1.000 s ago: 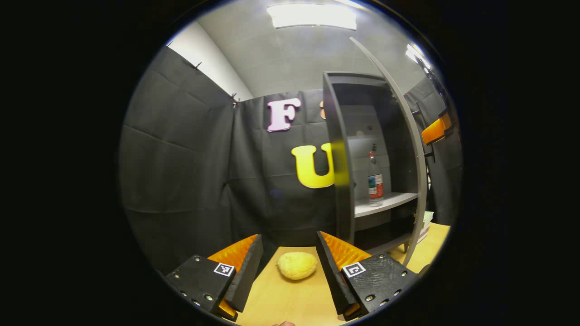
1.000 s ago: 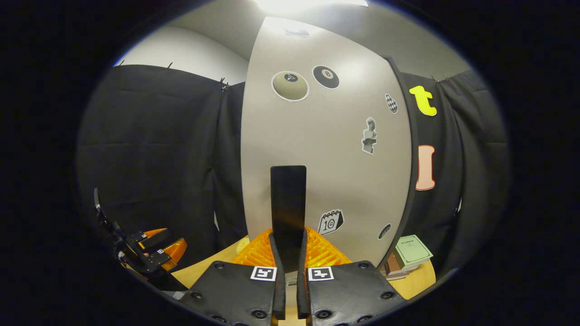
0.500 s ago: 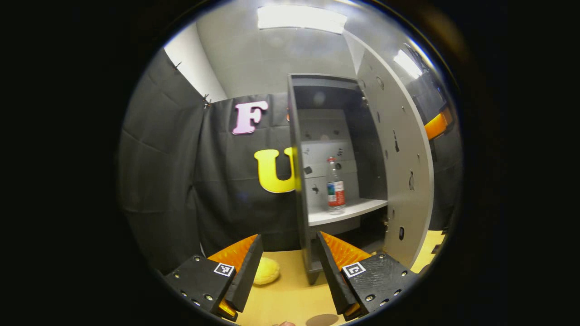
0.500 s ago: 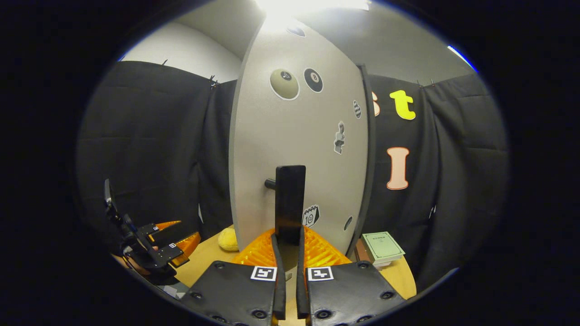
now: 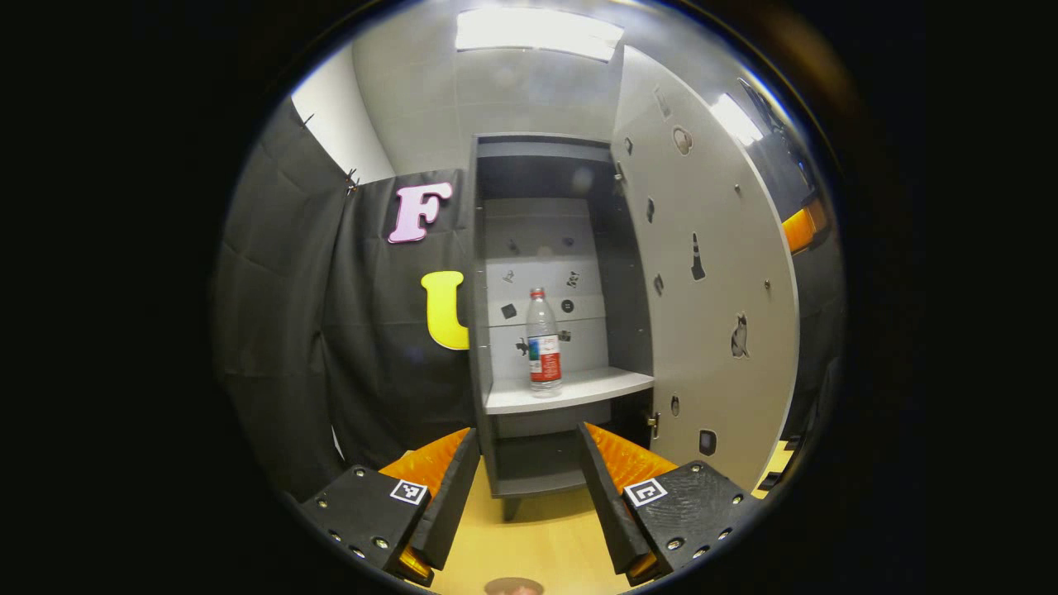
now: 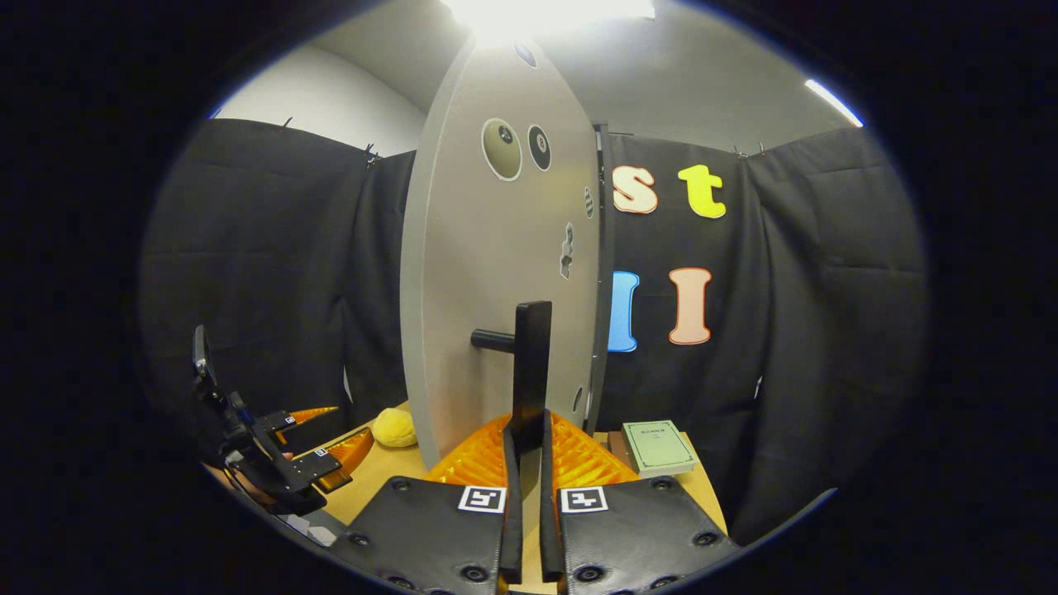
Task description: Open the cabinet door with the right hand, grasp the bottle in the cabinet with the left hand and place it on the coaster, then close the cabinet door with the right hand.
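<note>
Bottle [image 5: 544, 340] on cabinet [image 5: 552, 207] shelf (door [image 5: 711, 273] right); book [image 6: 659, 447] apparently behind.

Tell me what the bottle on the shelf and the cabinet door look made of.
The clear bottle with a red cap looks like thin glossy plastic: see-through body, printed label band. The pale grey cabinet door looks like matte painted or laminated board, probably wood-based: flat, even, with stickers; its black bar handle could be metal or plastic.

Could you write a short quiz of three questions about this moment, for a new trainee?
1. True or false: the cabinet door is open.
2. The bottle stands: A) on the table B) on a cabinet shelf C) in the left gripper.
3. What does the right gripper clamp?

Key:
1. True.
2. B.
3. The black door handle; its fingers are closed on the handle's lower end.
</note>
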{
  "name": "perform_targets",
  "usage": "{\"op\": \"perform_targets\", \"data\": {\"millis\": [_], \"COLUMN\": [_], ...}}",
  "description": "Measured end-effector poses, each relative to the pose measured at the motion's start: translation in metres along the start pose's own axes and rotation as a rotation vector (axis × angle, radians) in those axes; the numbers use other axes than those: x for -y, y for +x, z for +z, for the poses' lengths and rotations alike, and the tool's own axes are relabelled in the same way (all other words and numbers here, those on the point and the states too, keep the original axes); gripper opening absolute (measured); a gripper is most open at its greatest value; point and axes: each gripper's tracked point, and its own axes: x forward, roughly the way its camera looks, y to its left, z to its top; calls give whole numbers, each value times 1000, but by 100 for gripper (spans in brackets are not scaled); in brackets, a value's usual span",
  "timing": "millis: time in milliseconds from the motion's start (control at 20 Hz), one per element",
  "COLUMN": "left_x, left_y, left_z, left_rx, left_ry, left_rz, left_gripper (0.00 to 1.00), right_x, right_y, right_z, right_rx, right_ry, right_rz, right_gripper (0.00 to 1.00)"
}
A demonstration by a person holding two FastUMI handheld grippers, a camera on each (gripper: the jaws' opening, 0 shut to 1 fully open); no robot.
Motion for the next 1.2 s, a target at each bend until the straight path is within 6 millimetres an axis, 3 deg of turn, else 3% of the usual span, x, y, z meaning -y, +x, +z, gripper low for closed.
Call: {"op": "perform_targets", "data": {"millis": [100, 250, 300, 350, 500, 550, 650, 800, 1050, 1150, 1200], "left_x": [20, 49, 59, 68, 97, 105, 116, 121, 120, 115, 115], "left_y": [0, 3, 3, 4, 8, 9, 9, 15, 30, 41, 47], "left_z": [4, 8, 9, 10, 15, 16, 20, 26, 46, 57, 61], "left_rx": [2, -2, -3, -3, 3, 5, 12, 16, 41, 62, 67], "left_ry": [-2, -10, -11, -10, 3, 10, 26, 37, 46, 64, 67], "left_rz": [2, 1, -1, -2, -4, -4, 7, 31, 24, 34, 32], "left_gripper": [68, 68, 68, 66, 68, 66, 68, 68, 68, 68, 68], "right_x": [1, 12, 17, 19, -9, -6, 1, -6, 60, 84, 96], "right_y": [-2, -2, -2, -1, -1, -3, -10, -15, -30, -30, -29], "right_z": [-1, -1, -1, -1, 3, 4, 0, -4, -13, -20, -22], "right_rx": [4, 20, 28, 31, 40, 42, 44, 33, 51, 55, 57], "right_ry": [24, 27, 24, 33, 96, 81, 41, 101, 159, 162, 151], "right_rz": [9, -23, -40, -32, 94, 100, 126, 232, 58, -33, -81], "right_gripper": [7, 10, 6, 10, 11, 13, 16, 18, 15, 19, 29]}}
